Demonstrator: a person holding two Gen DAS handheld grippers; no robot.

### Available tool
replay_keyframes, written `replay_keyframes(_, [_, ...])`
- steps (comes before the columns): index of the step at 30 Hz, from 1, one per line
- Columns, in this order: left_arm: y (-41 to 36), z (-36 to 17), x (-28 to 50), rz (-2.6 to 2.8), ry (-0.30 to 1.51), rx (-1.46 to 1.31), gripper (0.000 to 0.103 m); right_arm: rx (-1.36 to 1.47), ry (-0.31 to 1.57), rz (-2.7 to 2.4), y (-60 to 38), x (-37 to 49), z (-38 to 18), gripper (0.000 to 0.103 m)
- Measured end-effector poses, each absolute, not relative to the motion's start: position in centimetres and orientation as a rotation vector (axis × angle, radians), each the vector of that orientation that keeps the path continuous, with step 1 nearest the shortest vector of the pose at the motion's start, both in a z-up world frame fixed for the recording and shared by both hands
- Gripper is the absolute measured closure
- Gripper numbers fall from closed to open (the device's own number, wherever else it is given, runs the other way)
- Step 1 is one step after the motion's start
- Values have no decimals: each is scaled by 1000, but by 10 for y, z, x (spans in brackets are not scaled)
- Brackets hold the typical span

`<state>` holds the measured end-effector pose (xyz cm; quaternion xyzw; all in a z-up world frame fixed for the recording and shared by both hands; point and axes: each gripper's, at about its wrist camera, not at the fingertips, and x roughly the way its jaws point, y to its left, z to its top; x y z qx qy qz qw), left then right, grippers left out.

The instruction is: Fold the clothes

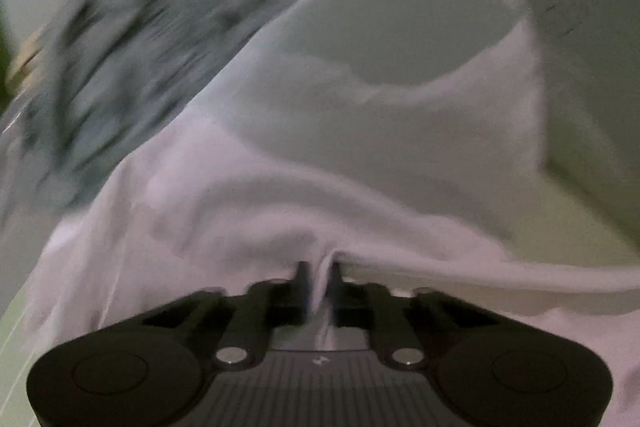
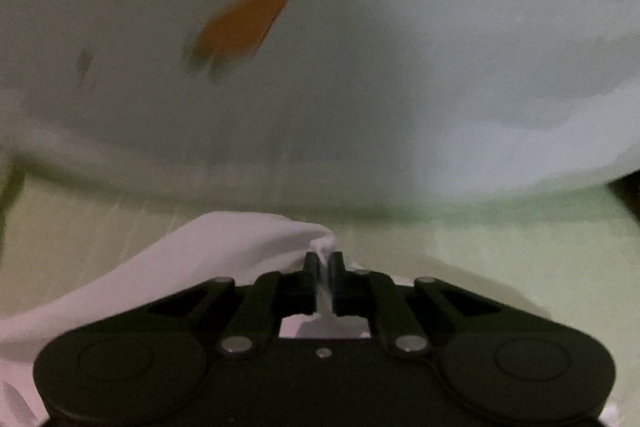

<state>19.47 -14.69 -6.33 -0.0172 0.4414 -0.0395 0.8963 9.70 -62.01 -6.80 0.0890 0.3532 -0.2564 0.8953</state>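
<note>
The pale greenish table surface (image 2: 520,247) lies under everything you see. Across it spreads the white fabric garment (image 1: 400,155), rumpled and partly lifted, and in the right wrist view its far part bears a blurred orange patch (image 2: 244,23). Beyond it on your left sits a blurred grey patterned cloth heap (image 1: 120,67). Your left gripper (image 1: 319,273) is clamped tight on a pinched ridge of the garment; your right gripper (image 2: 324,261) is likewise closed on a fold of its edge.
</note>
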Motion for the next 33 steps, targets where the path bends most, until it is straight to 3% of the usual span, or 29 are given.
replay_keyframes(4, [-173, -28, 187, -179, 811, -24, 100, 104, 578, -630, -616, 63, -17, 99])
replay_keyframes(9, [-156, 3, 123, -240, 759, -46, 100, 97, 493, -687, -596, -27, 16, 99])
replay_keyframes(18, [-109, -44, 2, -181, 1031, -97, 98, 241, 814, -748, -541, -175, -80, 99])
replay_keyframes(22, [-107, -37, -14, -158, 1016, -90, 93, 317, 884, -702, -534, -202, -92, 96])
replay_keyframes(24, [-115, -27, -21, -163, 982, -47, 87, 331, 849, -708, -535, -209, -80, 85])
replay_keyframes(26, [-119, -23, -23, -152, 968, -33, 82, 344, 807, -717, -537, -215, -68, 64])
replay_keyframes(30, [-121, -17, -29, -120, 946, -69, 43, 325, 746, -706, -537, -200, -56, 53])
replay_keyframes(33, [-124, -6, -41, -136, 914, -77, 41, 294, 711, -691, -538, -177, -54, 53])
